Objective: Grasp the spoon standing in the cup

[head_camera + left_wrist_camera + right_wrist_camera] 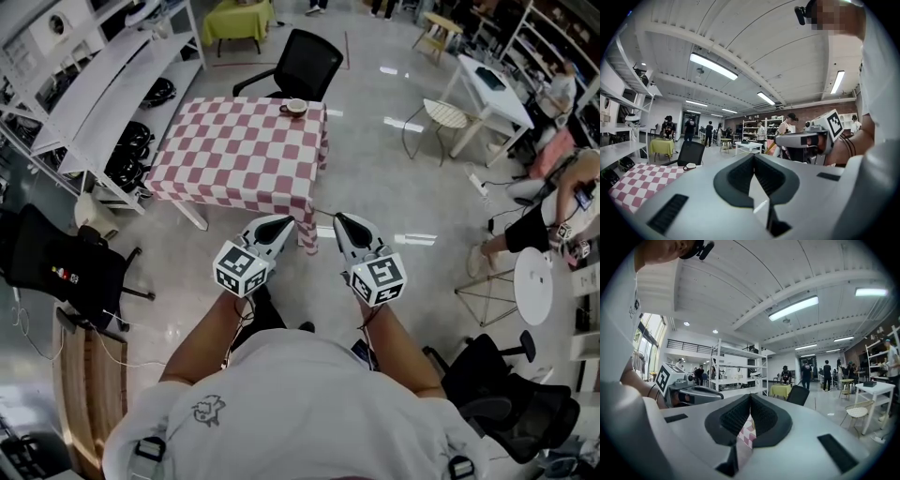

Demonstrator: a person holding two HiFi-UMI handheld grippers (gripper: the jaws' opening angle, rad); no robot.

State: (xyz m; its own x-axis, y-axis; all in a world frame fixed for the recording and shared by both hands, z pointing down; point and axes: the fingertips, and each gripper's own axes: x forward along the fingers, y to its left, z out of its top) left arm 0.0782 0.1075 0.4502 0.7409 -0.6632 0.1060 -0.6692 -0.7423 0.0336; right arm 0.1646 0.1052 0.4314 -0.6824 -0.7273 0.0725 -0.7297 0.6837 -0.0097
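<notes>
left claw (279,225) pinched together, empty | right claw (341,221) pinched together, empty | both well short of tabletop (234,155) | cup (296,107) at tabletop's far edge

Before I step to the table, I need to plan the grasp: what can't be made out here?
Head view: the cup is too far and small to show whether a spoon stands in it.
Left gripper view: the cup is tiny; nothing inside it reads.
Right gripper view: the fingers hide all but a sliver of the checkered table; no cup can be made out.
</notes>
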